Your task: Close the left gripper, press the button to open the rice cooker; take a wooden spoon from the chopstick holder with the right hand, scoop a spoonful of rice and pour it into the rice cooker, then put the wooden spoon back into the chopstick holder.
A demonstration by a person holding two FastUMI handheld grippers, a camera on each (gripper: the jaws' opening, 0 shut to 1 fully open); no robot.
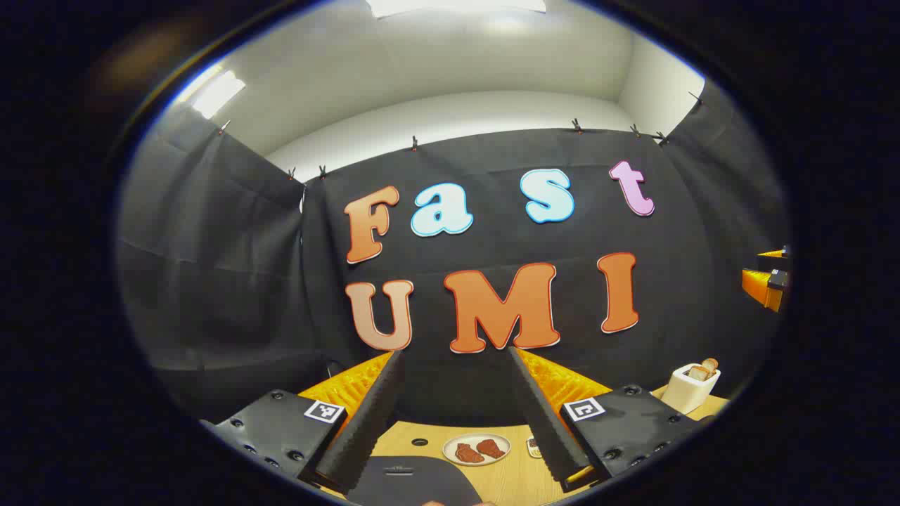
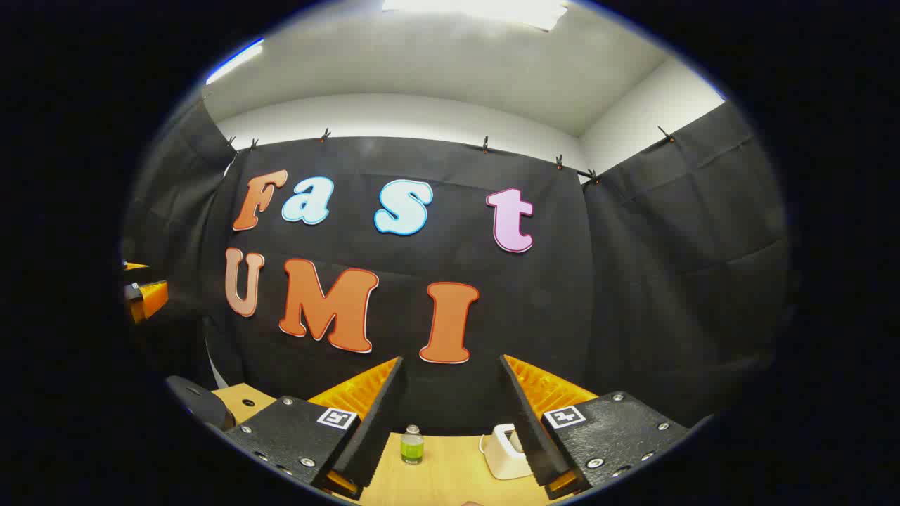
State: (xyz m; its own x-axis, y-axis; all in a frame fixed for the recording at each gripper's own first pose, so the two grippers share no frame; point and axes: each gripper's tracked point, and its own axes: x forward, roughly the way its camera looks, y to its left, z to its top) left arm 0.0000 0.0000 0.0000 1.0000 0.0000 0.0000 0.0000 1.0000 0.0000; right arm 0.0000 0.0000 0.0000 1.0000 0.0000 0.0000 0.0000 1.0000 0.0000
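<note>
In the left gripper view my left gripper [image 1: 453,355] stands open and empty, held well above the wooden table [image 1: 506,478]. The dark grey top of the rice cooker [image 1: 408,481] lies just below and between its fingers. A white chopstick holder [image 1: 692,386] with wooden handles sticking out stands at the far right of the table. In the right gripper view my right gripper [image 2: 451,362] is also open and holds nothing, high over the table [image 2: 450,478]. A dark rounded shape, probably the rice cooker [image 2: 200,400], shows at the lower left.
A plate [image 1: 477,448] with brown food pieces lies behind the rice cooker. A small bottle of green liquid [image 2: 412,445] and a white container [image 2: 506,450] stand on the table under the right gripper. The other gripper shows at each view's edge [image 1: 766,281] [image 2: 144,295].
</note>
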